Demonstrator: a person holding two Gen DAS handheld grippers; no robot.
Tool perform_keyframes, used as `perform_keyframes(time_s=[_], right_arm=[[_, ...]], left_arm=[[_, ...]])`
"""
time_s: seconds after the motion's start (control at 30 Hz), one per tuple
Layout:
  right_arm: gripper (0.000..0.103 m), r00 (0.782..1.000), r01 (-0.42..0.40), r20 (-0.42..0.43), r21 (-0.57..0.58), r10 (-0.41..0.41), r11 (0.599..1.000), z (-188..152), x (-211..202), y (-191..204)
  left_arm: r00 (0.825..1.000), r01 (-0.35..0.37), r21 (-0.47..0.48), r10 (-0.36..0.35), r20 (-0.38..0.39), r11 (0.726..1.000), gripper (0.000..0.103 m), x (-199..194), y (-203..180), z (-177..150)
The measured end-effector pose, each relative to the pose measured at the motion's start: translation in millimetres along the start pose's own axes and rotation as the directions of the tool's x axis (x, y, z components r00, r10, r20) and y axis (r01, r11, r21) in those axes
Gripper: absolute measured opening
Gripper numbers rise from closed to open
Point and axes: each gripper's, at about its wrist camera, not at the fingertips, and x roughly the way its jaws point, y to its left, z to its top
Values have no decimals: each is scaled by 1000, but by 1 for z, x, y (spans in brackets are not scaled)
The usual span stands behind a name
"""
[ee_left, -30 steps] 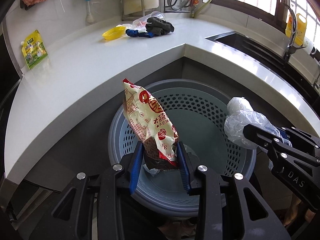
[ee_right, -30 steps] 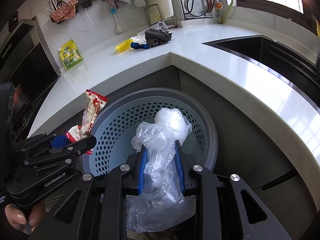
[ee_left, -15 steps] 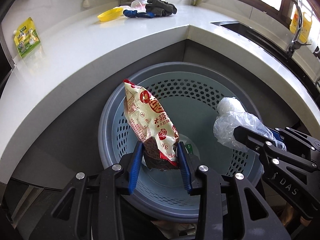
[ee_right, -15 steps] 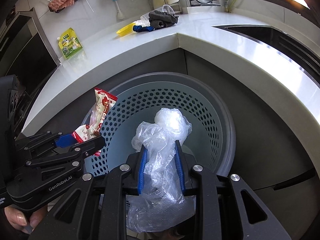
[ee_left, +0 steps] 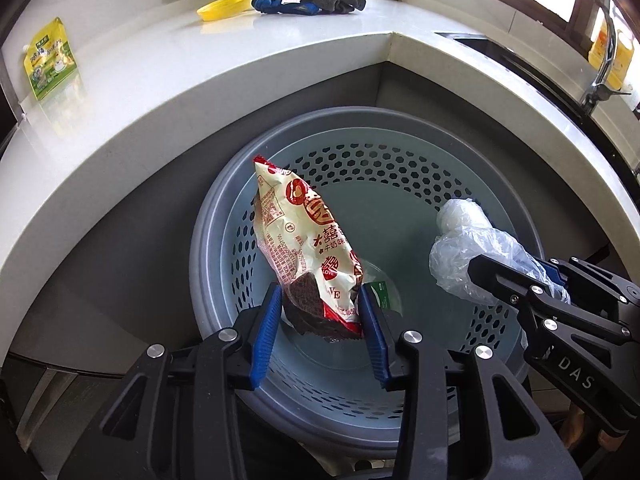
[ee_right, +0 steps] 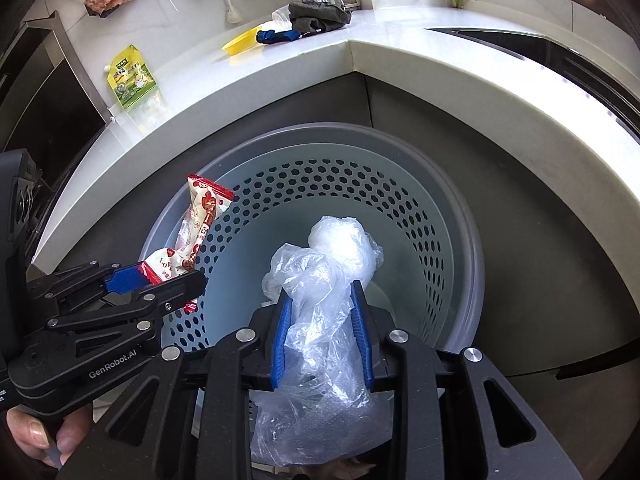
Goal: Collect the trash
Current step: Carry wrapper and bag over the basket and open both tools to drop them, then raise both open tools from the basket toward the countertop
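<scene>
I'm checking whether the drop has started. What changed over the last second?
Both grippers came forward and down over the basket, which now fills more of each view. Nothing was let go: the left gripper stays shut on the snack wrapper, the right gripper on the plastic bag.

"DAS" is printed in pale letters on the right gripper (ee_left: 520, 280). "GenRobot.AI" is read on the body of the left gripper (ee_right: 160, 280). "LOVE" and Chinese characters, among them 囍 and 牛奶味, are seen on the snack wrapper (ee_left: 304, 248). The print on the green pouch (ee_right: 130, 78) is too small to be read.
</scene>
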Motion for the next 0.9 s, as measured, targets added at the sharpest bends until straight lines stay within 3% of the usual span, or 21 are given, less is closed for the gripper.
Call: perform_keyframes(time_s=[0.1,0.27,0.6,0.9], right_arm=[[41,1000,0,2,2,0,1000,1,0,-1],[49,1000,0,18,7,0,1000,1,-4,-2],[53,999,-2,34,28,1,1000,0,-9,-9],[63,996,-13,91,32,10,999,4,-24,-11]], left_arm=[[1000,2,-10,-2,-4,1000,47,1,2,1],[1000,1,-18,-1,3,1000,58,0,5,1],[1000,-13,-33,14,26,999,64,-6,9,0],[993,-56,-60,62,102,997,81,-23,18,5]])
